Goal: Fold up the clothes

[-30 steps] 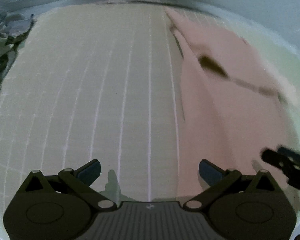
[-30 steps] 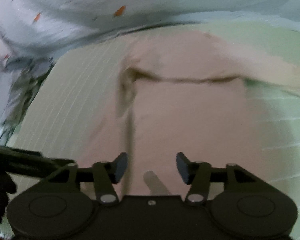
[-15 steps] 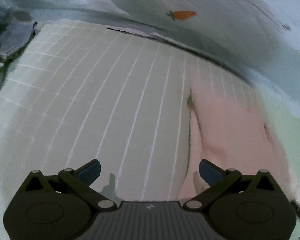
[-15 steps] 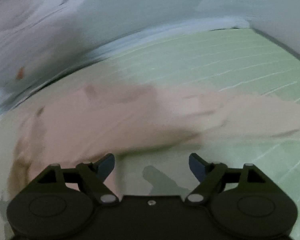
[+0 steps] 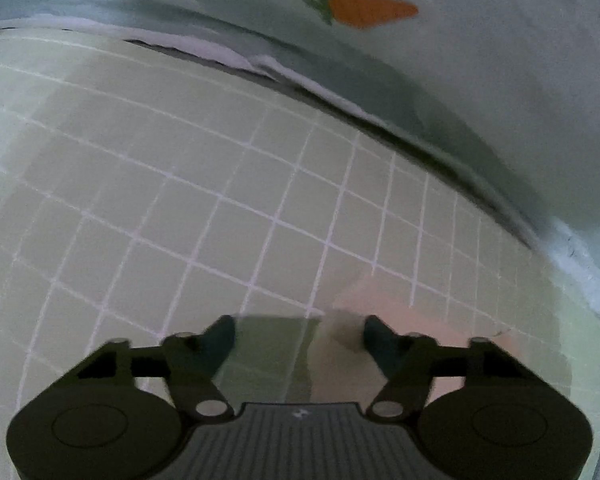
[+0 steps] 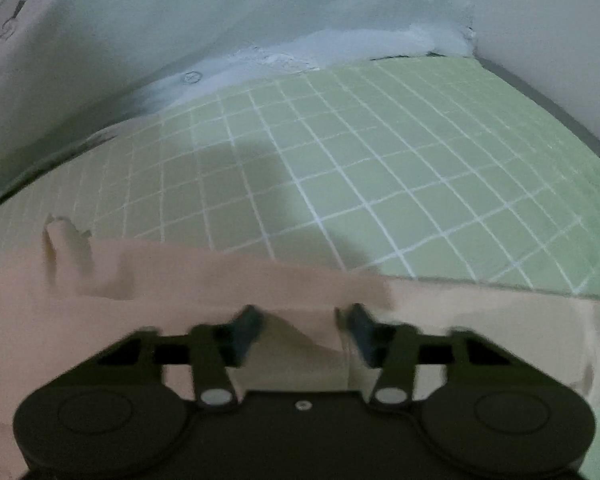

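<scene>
Right wrist view: pink garment (image 6: 180,280) spread on the green grid mat (image 6: 420,180), right hand-held gripper (image 6: 302,328) half open over its far edge, left hand-held gripper (image 5: 298,334) wide open, empty at its corner; looks thin, limp, so pinch edges.

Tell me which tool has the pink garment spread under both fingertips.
The right tool: the pink garment spans beneath both fingertips. The left tool has pink only by its right fingertip, green gridded mat elsewhere.
</scene>
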The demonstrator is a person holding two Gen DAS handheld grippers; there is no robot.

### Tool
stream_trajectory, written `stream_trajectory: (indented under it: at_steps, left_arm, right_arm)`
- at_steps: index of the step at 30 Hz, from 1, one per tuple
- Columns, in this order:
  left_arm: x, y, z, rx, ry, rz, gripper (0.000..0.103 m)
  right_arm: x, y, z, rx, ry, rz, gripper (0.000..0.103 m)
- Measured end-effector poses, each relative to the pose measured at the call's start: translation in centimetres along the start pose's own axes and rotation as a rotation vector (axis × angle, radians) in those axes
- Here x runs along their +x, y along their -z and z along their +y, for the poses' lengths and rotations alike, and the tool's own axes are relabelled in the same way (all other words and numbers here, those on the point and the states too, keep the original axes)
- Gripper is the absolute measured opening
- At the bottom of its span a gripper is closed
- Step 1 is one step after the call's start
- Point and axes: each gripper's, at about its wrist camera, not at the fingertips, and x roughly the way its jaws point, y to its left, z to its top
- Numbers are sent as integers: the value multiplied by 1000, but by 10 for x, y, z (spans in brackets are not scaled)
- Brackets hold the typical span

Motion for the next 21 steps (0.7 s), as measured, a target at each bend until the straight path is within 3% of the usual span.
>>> stream_trajectory:
  at_steps: [2, 4, 14, 16, 18, 20, 21]
  left_arm:
    - [6, -3, -7, 34, -15, 9, 50]
    - [8, -4, -13, 76, -23, 18, 9]
    - [-26, -9, -59, 311, -234, -181, 7]
    - [-23, -13, -69, 355, -280, -202, 1]
    - [-19, -15, -78, 404, -330, -225, 3]
    - [-14, -18, -82, 435, -293, -230, 9]
    - [-13, -19, -82, 432, -253, -221, 18]
  right_arm:
    - [-7, -3, 0, -12, 2, -20, 9]
    - [-15, -5, 0, -19, 7, -46, 6]
    - [-56, -18, -1, -54, 29, -179, 3]
    - [-63, -20, -2, -57, 38, -202, 3]
    - [-66, -22, -8, -49, 68, -211, 3]
    - [-61, -23, -16, -34, 102, -201, 3]
    - [-57, -21, -22, -8, 96, -189, 3]
